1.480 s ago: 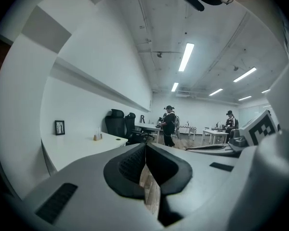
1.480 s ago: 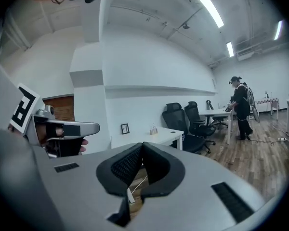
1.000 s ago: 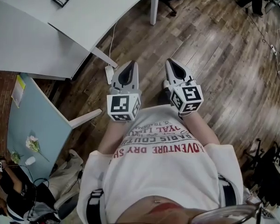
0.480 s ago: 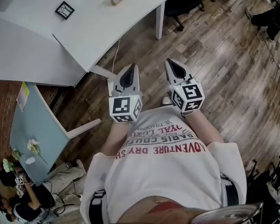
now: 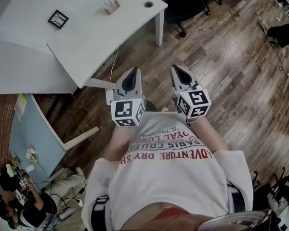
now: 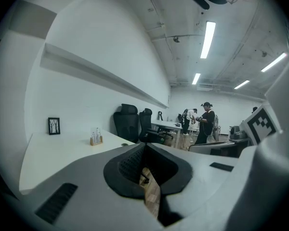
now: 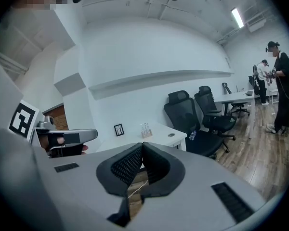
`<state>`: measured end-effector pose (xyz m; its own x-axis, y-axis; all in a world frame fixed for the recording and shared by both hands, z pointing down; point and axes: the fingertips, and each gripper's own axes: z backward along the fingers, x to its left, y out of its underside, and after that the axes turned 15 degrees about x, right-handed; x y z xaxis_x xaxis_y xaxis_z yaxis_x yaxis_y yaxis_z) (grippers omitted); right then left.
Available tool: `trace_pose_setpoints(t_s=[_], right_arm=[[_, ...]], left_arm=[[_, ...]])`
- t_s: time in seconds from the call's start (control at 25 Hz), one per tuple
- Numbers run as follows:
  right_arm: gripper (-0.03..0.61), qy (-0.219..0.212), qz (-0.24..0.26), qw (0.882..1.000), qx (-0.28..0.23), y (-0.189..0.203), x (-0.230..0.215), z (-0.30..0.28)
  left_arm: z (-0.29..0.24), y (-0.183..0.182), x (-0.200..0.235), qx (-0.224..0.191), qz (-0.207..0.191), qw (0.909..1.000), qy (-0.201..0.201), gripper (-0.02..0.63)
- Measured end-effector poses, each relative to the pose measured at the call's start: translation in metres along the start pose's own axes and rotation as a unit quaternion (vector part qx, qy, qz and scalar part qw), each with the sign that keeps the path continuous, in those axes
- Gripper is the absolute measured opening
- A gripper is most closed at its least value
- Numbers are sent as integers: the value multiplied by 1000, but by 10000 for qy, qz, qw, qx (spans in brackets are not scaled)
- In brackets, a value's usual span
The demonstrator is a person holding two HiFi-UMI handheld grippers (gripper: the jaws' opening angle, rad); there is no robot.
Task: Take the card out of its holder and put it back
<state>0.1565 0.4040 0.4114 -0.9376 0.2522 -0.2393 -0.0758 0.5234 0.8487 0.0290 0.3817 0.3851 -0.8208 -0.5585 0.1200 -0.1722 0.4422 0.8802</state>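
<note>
Over on the left, the white desk carries a small black picture frame, and a little further along, near the far right corner, sits the card holder, a small wooden block with the card standing up out of it. The holder lies slantwise on the desktop as seen from above, its long side running roughly along the desk's edge. The card rises upright from it, long axis up and down as far as I can make out. Which way its face is turned is too small to tell. Coming across, the left gripper is held out in front of the person's chest over the wooden floor, jaws together with nothing between them. The right gripper just beside it is the same, jaws pressed closed and empty. Both point forward and a touch down, toward the desk but well apart from it. Dark office chairs stand off to the right. To my eye the task proper has not begun: the card is in its holder, untouched, and the step in hand is getting within reach. Next, I'd say, one gripper must open and come in over the holder to pinch the card's top edge and lift it straight up, and the other might steady the block.
</note>
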Motion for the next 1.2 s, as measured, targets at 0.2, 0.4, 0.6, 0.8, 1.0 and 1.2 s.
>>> trace_pose_setpoints(t_s=[0.2,0.4,0.6,0.8,1.0,1.2], right_arm=[[25,39,-58,10000,69,-16,-20,-30],[25,251,-65,9996,124,-39,-43,-76],[25,343,16,9992,190,-79,-49,-142],[25,382,-3,9991,181,-120,-48,-211],[25,304,84,9993,215,-154,-39,-269],[25,197,184,9992,282,-177,-33,-321]], left_arm=[[-41,-9,21,131,75,9999,25,25],[-89,-33,49,112,33,9997,225,25],[-139,-66,104,120,117,9993,336,25],[-183,-99,165,124,89,9991,400,25],[-211,-125,220,75,106,9994,319,25],[-233,-134,268,108,229,9995,166,25]])
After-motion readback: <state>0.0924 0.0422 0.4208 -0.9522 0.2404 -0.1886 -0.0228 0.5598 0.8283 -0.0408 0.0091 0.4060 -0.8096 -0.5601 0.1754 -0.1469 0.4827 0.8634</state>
